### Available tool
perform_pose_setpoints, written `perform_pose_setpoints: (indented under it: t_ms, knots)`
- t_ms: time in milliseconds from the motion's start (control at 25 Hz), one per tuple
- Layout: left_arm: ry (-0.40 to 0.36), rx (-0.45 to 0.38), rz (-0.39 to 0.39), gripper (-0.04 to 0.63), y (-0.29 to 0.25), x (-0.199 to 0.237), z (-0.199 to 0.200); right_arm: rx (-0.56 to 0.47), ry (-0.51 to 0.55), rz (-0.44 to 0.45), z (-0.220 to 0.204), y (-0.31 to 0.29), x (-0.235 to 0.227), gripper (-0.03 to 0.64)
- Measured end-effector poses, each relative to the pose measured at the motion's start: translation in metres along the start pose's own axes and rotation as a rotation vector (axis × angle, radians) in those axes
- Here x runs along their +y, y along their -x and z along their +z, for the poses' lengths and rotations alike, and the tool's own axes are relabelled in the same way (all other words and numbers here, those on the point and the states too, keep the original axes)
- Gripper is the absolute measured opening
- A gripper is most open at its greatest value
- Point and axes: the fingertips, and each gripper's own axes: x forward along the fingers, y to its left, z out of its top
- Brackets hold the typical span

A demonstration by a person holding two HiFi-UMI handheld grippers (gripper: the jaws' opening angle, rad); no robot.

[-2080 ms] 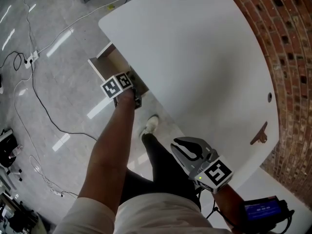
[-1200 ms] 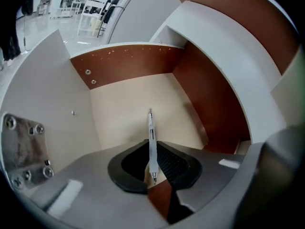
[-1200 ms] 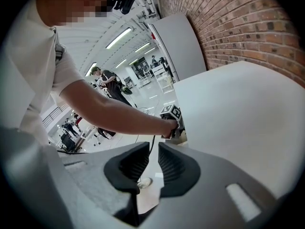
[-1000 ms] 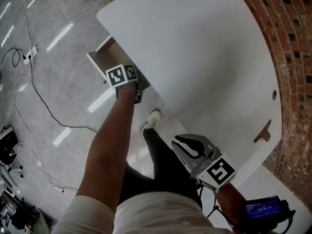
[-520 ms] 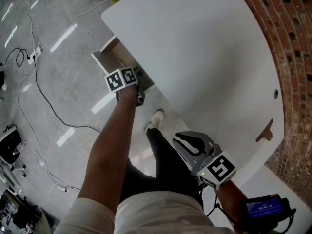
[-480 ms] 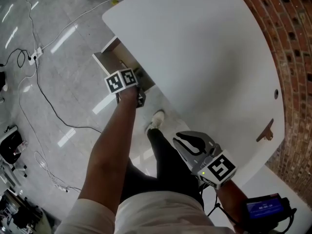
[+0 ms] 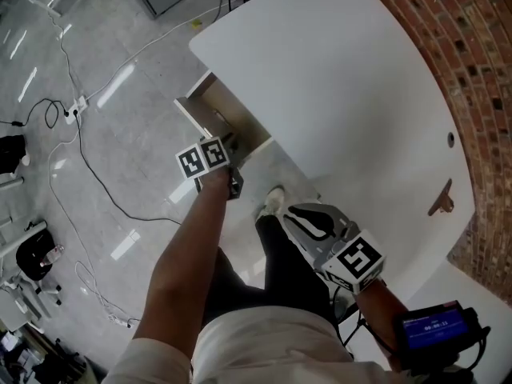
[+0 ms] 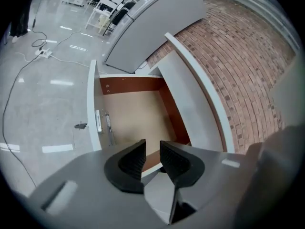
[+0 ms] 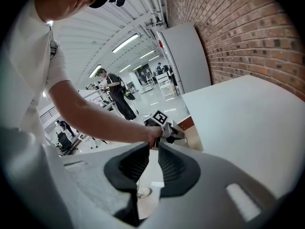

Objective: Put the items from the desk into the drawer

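Note:
The drawer [image 7: 226,118] under the white desk [image 7: 344,94] stands pulled out, its tan bottom [image 8: 133,118] bare in the left gripper view. A slim pen-like item [image 8: 109,128] lies along the inside of its white front panel [image 8: 92,113]. My left gripper [image 7: 226,146] hovers just in front of the drawer, jaws together with nothing between them [image 8: 152,160]. My right gripper [image 7: 294,214] hangs beside the desk's near edge, shut and empty [image 9: 150,162]. It faces the left gripper [image 9: 164,123] and the forearm.
A small brown object [image 7: 441,200] lies at the desk's right edge, near a cable hole [image 7: 450,140]. The brick wall [image 7: 472,62] runs behind the desk. Cables [image 7: 88,158] trail over the grey floor. The person's leg and shoe [image 7: 274,198] stand below the drawer.
The head view has shifted, so the desk and drawer sit lower and further right. The left gripper has drawn back slightly from the drawer front. The right gripper has hardly moved.

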Motion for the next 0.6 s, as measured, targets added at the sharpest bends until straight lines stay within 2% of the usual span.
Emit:
perform_pose_setpoints:
  t_ms: [160,280,480,600]
  knots:
    - [-0.044,0.013,-0.018,0.097,0.009,-0.015,-0.004,-0.025,0.008,-0.021,0.005,0.000,-0.013,0.046]
    - [-0.114,0.043,-0.051,0.097,0.023,-0.030,-0.011,-0.050,0.016,-0.040,0.010,0.000,-0.018,0.046]
    - [-0.282,0.117,-0.148,0.094,0.122,-0.057,-0.034,-0.086,0.025,-0.110,0.029,0.006,0.054,0.046]
    - [-0.372,0.146,-0.187,0.092,0.141,-0.072,-0.043,-0.104,0.028,-0.123,0.029,0.005,0.053,0.046]
